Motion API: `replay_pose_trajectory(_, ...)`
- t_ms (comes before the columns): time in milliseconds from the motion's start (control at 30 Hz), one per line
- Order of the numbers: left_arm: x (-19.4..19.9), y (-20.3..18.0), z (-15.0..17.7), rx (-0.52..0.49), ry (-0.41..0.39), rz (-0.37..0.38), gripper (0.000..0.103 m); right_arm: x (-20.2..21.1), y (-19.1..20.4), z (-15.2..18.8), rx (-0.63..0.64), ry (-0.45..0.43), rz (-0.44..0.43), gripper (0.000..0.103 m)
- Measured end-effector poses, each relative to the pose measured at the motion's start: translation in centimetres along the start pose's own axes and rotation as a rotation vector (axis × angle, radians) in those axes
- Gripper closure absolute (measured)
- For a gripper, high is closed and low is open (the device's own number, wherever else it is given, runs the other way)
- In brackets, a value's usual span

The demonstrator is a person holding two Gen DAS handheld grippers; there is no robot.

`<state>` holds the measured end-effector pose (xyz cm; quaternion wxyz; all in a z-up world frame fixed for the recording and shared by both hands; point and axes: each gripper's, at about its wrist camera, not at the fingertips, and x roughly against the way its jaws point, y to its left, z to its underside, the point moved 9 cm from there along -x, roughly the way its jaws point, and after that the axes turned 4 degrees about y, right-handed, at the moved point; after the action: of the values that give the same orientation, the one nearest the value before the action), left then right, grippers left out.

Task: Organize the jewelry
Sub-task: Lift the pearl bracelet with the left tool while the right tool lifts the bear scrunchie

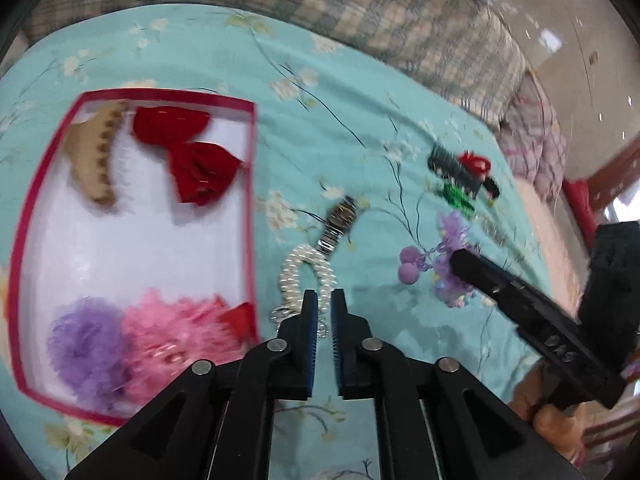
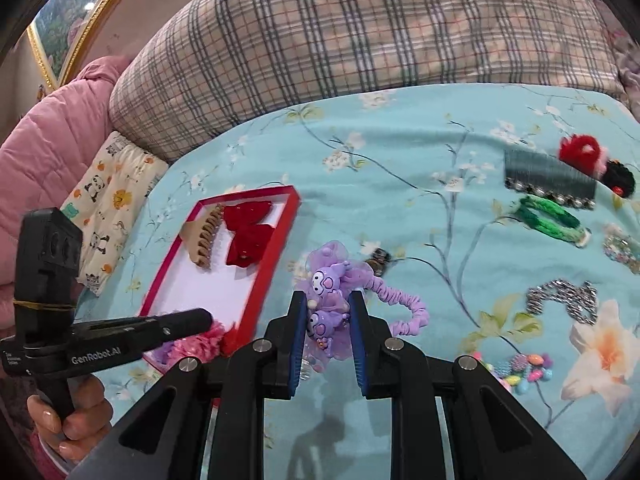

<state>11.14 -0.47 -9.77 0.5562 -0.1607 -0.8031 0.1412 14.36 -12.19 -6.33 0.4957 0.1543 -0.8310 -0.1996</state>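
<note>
A red-rimmed tray (image 1: pixel 251 200) with a white floor lies on the turquoise flowered bedspread. It holds a beige claw clip (image 1: pixel 94 160), a red bow (image 1: pixel 188 156), a purple pom (image 1: pixel 86 348) and a pink fluffy tie (image 1: pixel 176 340). My left gripper (image 1: pixel 325 300) hovers just right of the tray, jaws a narrow gap apart with nothing between them. A pearl spiral tie (image 1: pixel 306 276) and a watch (image 1: pixel 340 220) lie beyond it. My right gripper (image 2: pixel 329 300) is shut on a purple cartoon hair tie (image 2: pixel 328 280), whose scrunched loop trails right. The left gripper (image 2: pixel 200 318) shows over the tray (image 2: pixel 280 236).
At the right lie a rhinestone comb (image 2: pixel 548 180), a green clip (image 2: pixel 548 220), a red and black fuzzy clip (image 2: pixel 592 160), a silver chain (image 2: pixel 564 300) and a bead bracelet (image 2: pixel 524 368). A plaid pillow (image 2: pixel 360 40) borders the back. A hand (image 2: pixel 68 420) holds the left grip.
</note>
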Motion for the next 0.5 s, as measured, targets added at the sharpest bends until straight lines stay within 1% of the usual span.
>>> replay_pose_trajectory(33,-0.8,-0.4,-0.3,-0.014,0.011,-0.017,0.083,0.2,-0.5,0.1,-0.010,-0.003,0.003,0.083)
replay_pose_trajectory(67,-1.5,-0.9,-0.6,-0.031,0.021,-0.027,0.077,0.5,-1.3,0.2,-0.023,-0.006,0.010,0.083)
replay_pose_trajectory(100,-2.5,-1.7,-0.7,-0.062,0.035,-0.035,0.061,0.7,-1.7,0.2,-0.032,-0.007,0.014,0.083)
replay_pose_trajectory(133,-3.4,-2.2,-0.9,-0.084,0.047,-0.065,0.053,1.0,-2.6,0.2,-0.049,-0.011,0.018,0.083)
replay_pose_trajectory(167,-4.3,-2.5,-0.9,-0.106,0.059,-0.098,0.053,1.3,-3.5,0.2,-0.067,-0.016,0.026,0.083)
replay_pose_trajectory(233,-6.2,-2.9,-1.1,-0.135,0.090,-0.135,0.054,1.7,-4.9,0.3,-0.093,-0.023,0.038,0.083)
replay_pose_trajectory(400,-10.4,-2.9,-1.2,-0.160,0.160,-0.223,0.058,2.4,-7.6,0.7,-0.147,-0.030,0.052,0.083)
replay_pose_trajectory(433,-11.2,-2.8,-1.1,-0.161,0.174,-0.232,0.063,2.5,-7.9,0.7,-0.155,-0.032,0.052,0.083)
replay_pose_trajectory(500,-12.3,-2.4,-0.8,-0.158,0.190,-0.249,0.070,2.6,-8.3,0.8,-0.162,-0.034,0.049,0.083)
